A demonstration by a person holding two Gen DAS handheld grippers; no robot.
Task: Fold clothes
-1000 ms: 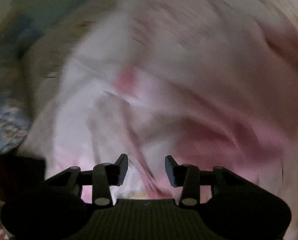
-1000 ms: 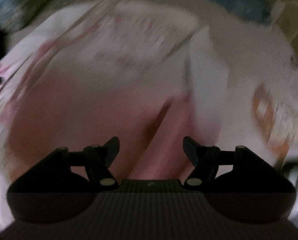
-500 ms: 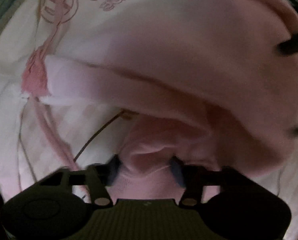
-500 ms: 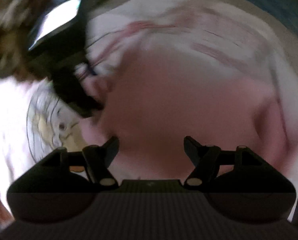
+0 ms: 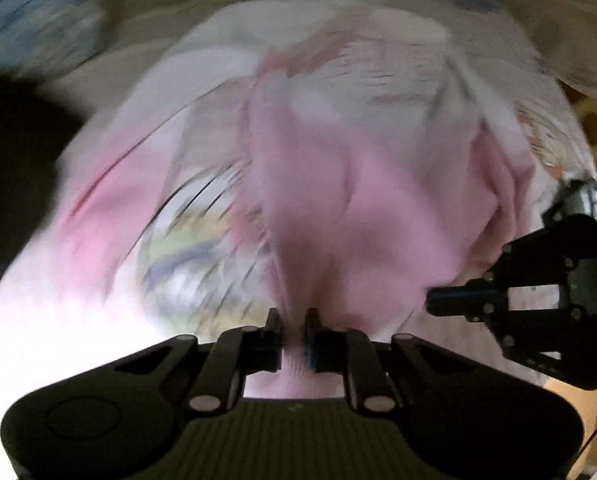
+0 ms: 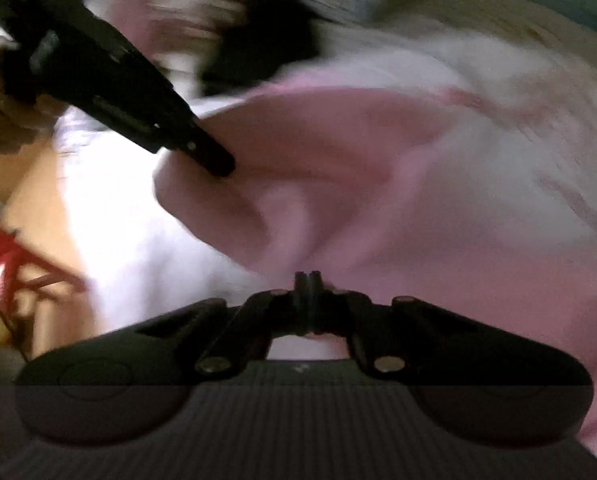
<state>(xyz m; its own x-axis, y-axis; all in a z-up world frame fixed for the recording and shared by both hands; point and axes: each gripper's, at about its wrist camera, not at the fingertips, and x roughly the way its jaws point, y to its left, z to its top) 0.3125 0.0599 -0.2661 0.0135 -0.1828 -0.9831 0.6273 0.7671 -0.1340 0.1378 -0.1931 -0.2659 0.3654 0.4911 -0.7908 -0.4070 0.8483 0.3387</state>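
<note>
A pink garment (image 5: 338, 208) lies bunched over white printed clothes (image 5: 202, 248); both views are motion-blurred. My left gripper (image 5: 293, 330) is shut on a fold of the pink garment, which rises from between its fingers. My right gripper (image 6: 308, 280) is shut on the pink garment's (image 6: 378, 184) near edge. The right gripper also shows at the right of the left wrist view (image 5: 434, 302). The left gripper shows at the upper left of the right wrist view (image 6: 222, 166), its tip in the pink cloth.
Beige bedding (image 5: 538, 20) with a blue patterned patch (image 5: 30, 20) lies behind the clothes. A dark object (image 5: 14, 152) sits at the left. Something red (image 6: 2, 256) and a tan surface (image 6: 30, 184) show at the left of the right wrist view.
Both grippers were open a second ago. The left closed on a pink fold half a second ago; the right has since shut on the pink edge. The views have swung and the garment is pulled up.
</note>
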